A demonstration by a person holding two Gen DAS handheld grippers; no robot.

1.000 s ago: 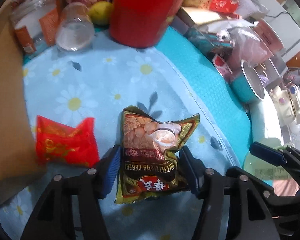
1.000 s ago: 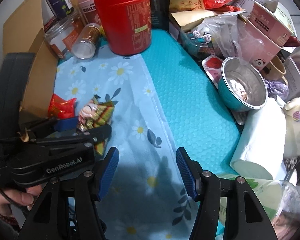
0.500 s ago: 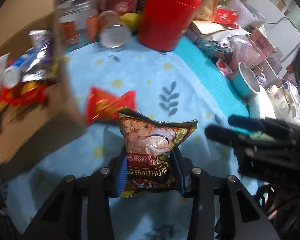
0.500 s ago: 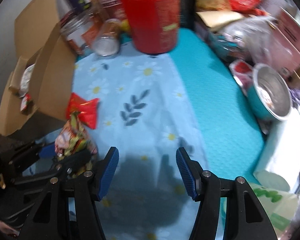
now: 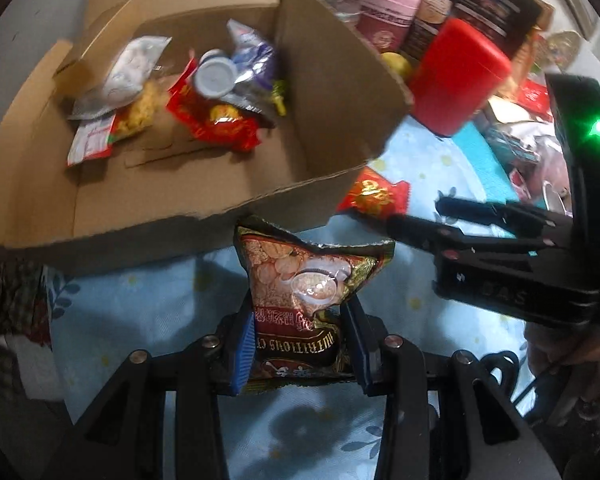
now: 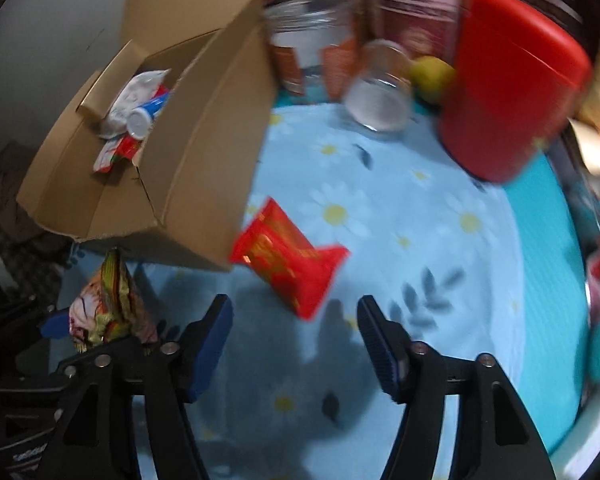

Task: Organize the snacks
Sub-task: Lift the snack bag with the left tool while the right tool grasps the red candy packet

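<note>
Your left gripper (image 5: 300, 346) pinches the brown-and-gold cereal sachet (image 5: 306, 292) between its blue pads, sachet upright, its top just below the near rim of the open brown cardboard box (image 5: 332, 80). Your right gripper (image 6: 294, 342) has its jaws opening with nothing between them; the small red foil packet (image 6: 288, 260) lies just beyond them on the pale blue daisy-print cloth (image 6: 440, 248), beside the box's corner. The sachet's print reads "NUTRITIOUS CE…", upside down.
</note>
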